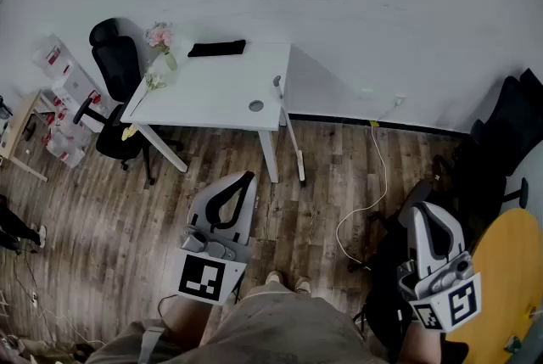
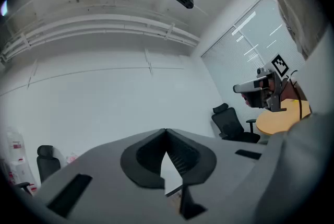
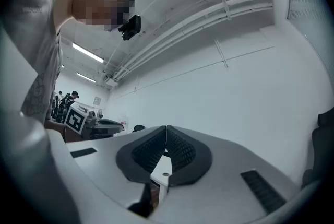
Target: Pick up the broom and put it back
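Note:
No broom shows in any view. My left gripper (image 1: 244, 179) is held at waist height over the wooden floor, pointing toward the white desk (image 1: 212, 91). Its jaws meet at the tips with nothing between them, as the left gripper view confirms (image 2: 166, 132). My right gripper (image 1: 422, 211) hangs at the lower right, beside a yellow round table (image 1: 509, 269). It is shut too and empty (image 3: 166, 128). Each gripper view catches the other gripper off to the side: the right gripper (image 2: 261, 87) and the left gripper (image 3: 86, 121).
A black office chair (image 1: 119, 65) stands at the desk's left end, with flowers (image 1: 159, 36) and a flat black item (image 1: 217, 48) on top. A white cable (image 1: 373, 184) trails across the floor. Dark chairs (image 1: 509, 125) crowd the right wall. Boxes (image 1: 64, 82) pile up at the left.

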Available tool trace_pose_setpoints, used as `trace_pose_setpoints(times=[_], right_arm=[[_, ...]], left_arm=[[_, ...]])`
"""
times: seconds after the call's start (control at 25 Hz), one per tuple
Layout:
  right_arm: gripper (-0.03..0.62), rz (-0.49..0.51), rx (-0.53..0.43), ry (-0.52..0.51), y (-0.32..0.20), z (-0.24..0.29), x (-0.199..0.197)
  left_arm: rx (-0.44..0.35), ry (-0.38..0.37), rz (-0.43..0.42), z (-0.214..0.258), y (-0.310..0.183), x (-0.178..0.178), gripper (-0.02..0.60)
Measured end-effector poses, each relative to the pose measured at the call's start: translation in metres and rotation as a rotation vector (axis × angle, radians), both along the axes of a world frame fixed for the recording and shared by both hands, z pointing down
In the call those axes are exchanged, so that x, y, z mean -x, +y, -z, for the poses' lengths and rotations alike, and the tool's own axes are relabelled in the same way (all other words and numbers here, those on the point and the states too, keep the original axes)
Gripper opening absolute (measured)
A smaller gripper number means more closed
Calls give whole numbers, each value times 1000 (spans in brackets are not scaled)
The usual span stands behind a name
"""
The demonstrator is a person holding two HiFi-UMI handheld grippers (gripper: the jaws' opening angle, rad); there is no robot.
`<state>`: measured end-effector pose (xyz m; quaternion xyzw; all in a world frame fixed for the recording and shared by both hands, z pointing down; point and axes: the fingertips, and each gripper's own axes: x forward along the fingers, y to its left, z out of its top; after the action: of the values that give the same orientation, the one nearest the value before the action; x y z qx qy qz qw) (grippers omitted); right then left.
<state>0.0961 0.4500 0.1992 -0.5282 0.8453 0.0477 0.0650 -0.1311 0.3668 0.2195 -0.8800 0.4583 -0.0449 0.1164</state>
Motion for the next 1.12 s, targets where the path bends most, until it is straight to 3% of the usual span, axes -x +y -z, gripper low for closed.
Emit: trace_pose_setpoints(times=[0.8,0.88,0.96,1.12], right_arm=[[34,-2,3,-66,2,-14,-28],[219,-10,16,-58,-4,-18,-29],[253,-14,29,-62,-12,-23,-31],[259,-14,41,-74,-32,-38,-34]], left_arm=[[16,-6,16,-9,6,-19,17],[19,-6,24,-11,3,-16,17],[20,-3,30,-13,-2,-13,17],[16,-3,27,-21,-23,-10,17]])
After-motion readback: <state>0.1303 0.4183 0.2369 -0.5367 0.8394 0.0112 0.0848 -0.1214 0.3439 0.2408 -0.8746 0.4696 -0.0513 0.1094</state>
